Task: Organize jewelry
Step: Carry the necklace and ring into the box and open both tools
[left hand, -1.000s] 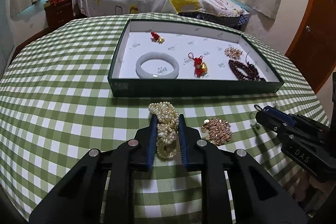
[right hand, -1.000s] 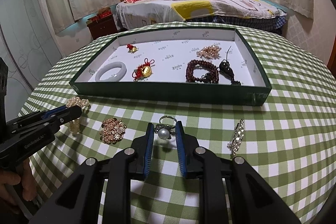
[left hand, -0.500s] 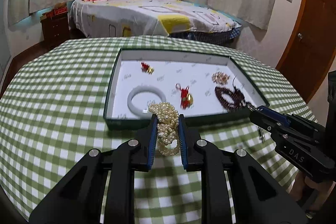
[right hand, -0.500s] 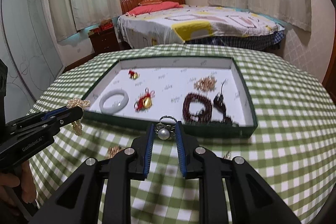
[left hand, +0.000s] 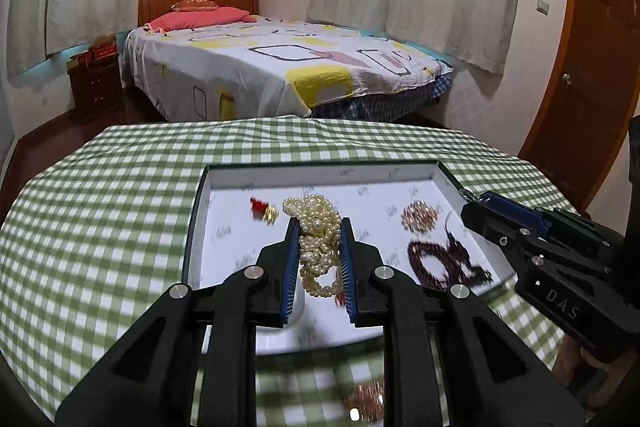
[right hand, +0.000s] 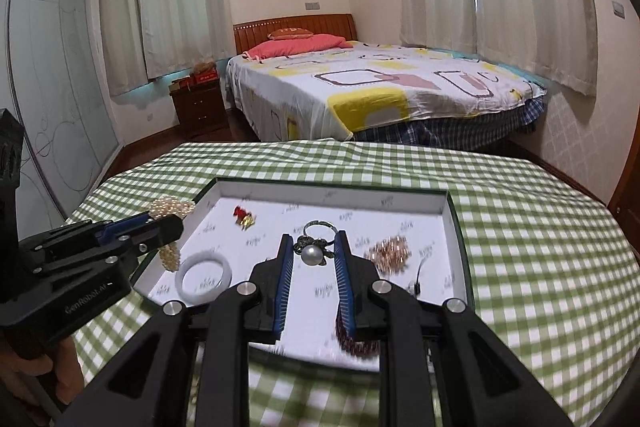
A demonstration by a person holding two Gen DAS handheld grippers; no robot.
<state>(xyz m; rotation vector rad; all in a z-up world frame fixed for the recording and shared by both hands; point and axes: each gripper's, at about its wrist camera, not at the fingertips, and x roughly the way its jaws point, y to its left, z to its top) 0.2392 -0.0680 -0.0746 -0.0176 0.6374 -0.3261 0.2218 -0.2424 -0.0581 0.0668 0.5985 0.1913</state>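
Two grippers are up over the tray, and we carry a piece in each. Our left gripper [left hand: 320, 247] has its jaws clamped on a bunched pearl bracelet [left hand: 318, 231], whose loops spill out above and below the blue pads; it hangs in the air above the left half of the green-sided tray [left hand: 192, 227]. Our right gripper [right hand: 314, 255] has its jaws clamped on a pearl ring [right hand: 314, 253], the metal band sticking up past the fingertips, above the middle of the tray's white floor.

Several pieces lie in the tray: a pale bangle [right hand: 204, 277] near the front left corner, a small red and gold charm [right hand: 244, 217] toward the back, a rose-gold cluster [right hand: 390, 253] on the right and a dark beaded bracelet [left hand: 440, 263] in front of it, blurred in both views. Another rose-gold piece [left hand: 366, 403] lies on the bench [left hand: 100, 207] outside the tray, near its front wall, under the left gripper's frame.

We see the bench covered in a green and white checked cloth, with a bed [right hand: 380, 83] beyond it.
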